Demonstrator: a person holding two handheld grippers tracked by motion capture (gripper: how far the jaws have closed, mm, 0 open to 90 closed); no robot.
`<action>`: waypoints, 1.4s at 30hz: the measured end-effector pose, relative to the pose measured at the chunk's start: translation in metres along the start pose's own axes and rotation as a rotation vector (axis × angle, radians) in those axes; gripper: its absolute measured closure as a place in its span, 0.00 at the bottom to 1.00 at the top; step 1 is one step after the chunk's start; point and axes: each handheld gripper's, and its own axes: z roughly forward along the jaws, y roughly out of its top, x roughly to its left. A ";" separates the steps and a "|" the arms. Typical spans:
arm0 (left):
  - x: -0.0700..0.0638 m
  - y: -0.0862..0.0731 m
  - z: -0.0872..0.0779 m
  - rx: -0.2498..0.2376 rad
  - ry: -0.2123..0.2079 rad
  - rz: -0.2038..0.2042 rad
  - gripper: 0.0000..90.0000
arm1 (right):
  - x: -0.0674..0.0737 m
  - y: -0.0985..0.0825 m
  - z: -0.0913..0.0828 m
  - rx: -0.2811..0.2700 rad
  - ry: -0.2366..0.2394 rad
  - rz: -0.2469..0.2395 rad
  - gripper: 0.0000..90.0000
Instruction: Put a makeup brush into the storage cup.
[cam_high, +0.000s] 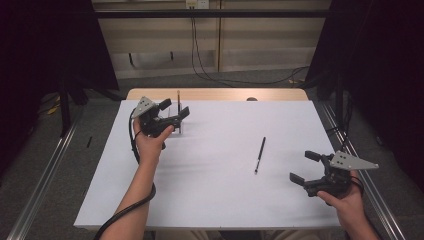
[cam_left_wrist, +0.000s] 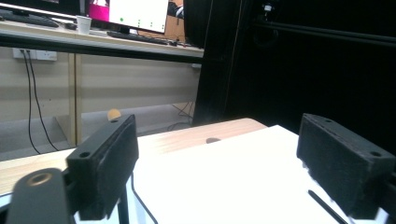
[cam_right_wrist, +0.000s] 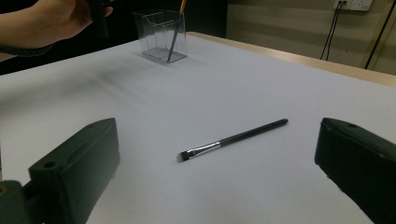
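Right now the white table (cam_high: 210, 200) spreads wide, a wooden strip along its far edge. Far left, the left gripper (cam_high: 172, 114) hovers just beside the clear holder (cam_right_wrist: 161, 35), jaws spread apart, nothing between them. A brush (cam_right_wrist: 176, 32) leans inside that holder, orange handle tip up. Near right, the right gripper (cam_high: 302, 167) sits low over the table, jaws wide and empty. Between the two, right of centre, a black makeup brush (cam_high: 259, 155) lies flat, bristles toward the near edge.

Lab: black curtains (cam_high: 45, 45), monitor (cam_left_wrist: 135, 14)
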 end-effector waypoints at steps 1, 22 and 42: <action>-0.001 0.000 -0.001 -0.003 -0.005 0.000 0.13 | 0.000 0.000 0.000 -0.001 -0.001 0.000 0.00; -0.007 -0.004 -0.029 -0.011 -0.059 0.020 0.05 | 0.001 0.001 0.000 -0.001 -0.003 -0.003 0.00; -0.012 -0.010 -0.051 0.001 -0.099 0.019 0.00 | 0.002 0.001 0.001 -0.001 -0.002 -0.008 0.00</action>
